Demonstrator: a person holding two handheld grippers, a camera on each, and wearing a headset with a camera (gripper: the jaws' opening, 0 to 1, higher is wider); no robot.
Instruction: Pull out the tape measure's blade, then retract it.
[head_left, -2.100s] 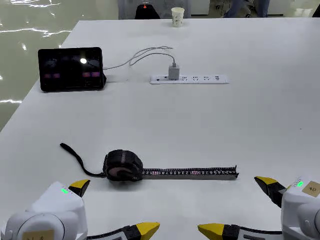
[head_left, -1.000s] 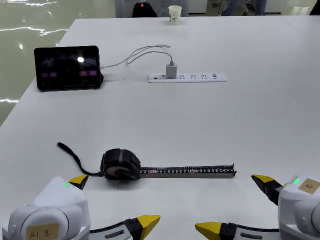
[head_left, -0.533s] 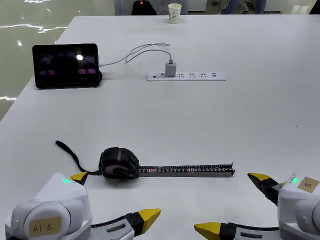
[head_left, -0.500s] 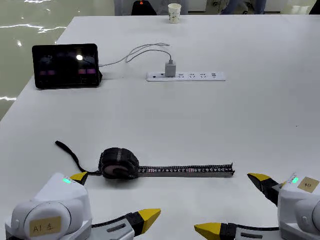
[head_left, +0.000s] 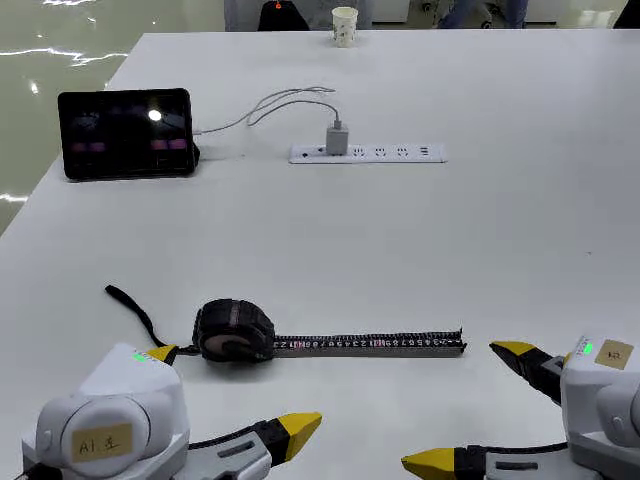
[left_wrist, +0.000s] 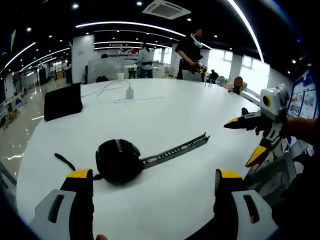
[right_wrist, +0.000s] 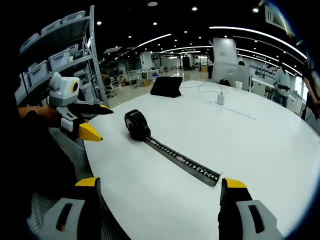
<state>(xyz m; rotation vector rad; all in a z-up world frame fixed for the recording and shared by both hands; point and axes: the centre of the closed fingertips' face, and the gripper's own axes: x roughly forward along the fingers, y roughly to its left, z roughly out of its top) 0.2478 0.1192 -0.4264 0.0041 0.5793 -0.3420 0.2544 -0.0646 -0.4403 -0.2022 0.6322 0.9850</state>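
Note:
A black tape measure (head_left: 233, 331) lies on the white table (head_left: 400, 240), its blade (head_left: 370, 344) pulled out to the right and lying flat, and its wrist strap (head_left: 127, 306) trailing left. My left gripper (head_left: 230, 390) is open just in front of the case, touching nothing. My right gripper (head_left: 470, 406) is open near the blade's hook end, also apart from it. In the left gripper view the case (left_wrist: 117, 160) sits between my open left gripper (left_wrist: 154, 175), with the right gripper (left_wrist: 250, 137) at the right. In the right gripper view the blade (right_wrist: 182, 160) runs up to the case (right_wrist: 136, 123) above my open right gripper (right_wrist: 159, 183).
A dark tablet (head_left: 126, 133) stands at the far left. A white power strip (head_left: 365, 153) with a charger and cable lies at mid-table. A paper cup (head_left: 344, 26) stands at the far edge. People (left_wrist: 192, 55) stand beyond the table.
The head camera has drifted a little. The tape measure and its blade lie as before, and both grippers stay open with nothing in them.

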